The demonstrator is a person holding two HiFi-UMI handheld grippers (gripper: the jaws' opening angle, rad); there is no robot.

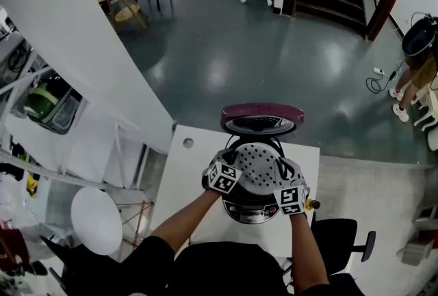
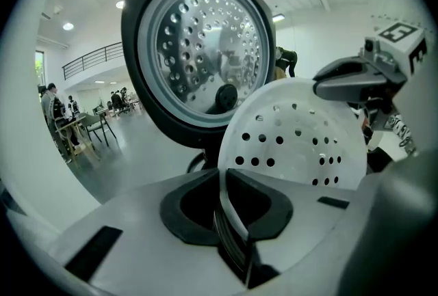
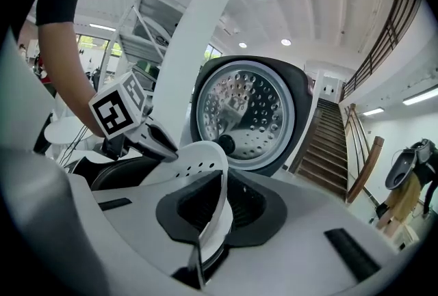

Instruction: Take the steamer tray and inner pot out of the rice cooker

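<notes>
The white perforated steamer tray (image 1: 256, 159) hangs just above the rice cooker (image 1: 252, 211), tilted, with a gripper on each side of its rim. My left gripper (image 1: 235, 170) is shut on the tray's left edge; in the left gripper view the thin rim (image 2: 229, 219) is pinched between the jaws (image 2: 222, 182). My right gripper (image 1: 280, 177) is shut on the opposite edge, and the rim (image 3: 213, 216) runs between its jaws (image 3: 222, 182). The cooker's lid (image 1: 262, 113) stands open behind. A dark rim of the cooker's opening (image 3: 120, 175) shows under the tray; the inner pot is mostly hidden.
The cooker sits on a small white table (image 1: 188, 171) with a grommet hole (image 1: 187, 143). A black office chair (image 1: 342, 236) stands at the right, a round white stool (image 1: 96, 219) at the left. The lid's perforated inner plate (image 2: 205, 48) faces both grippers.
</notes>
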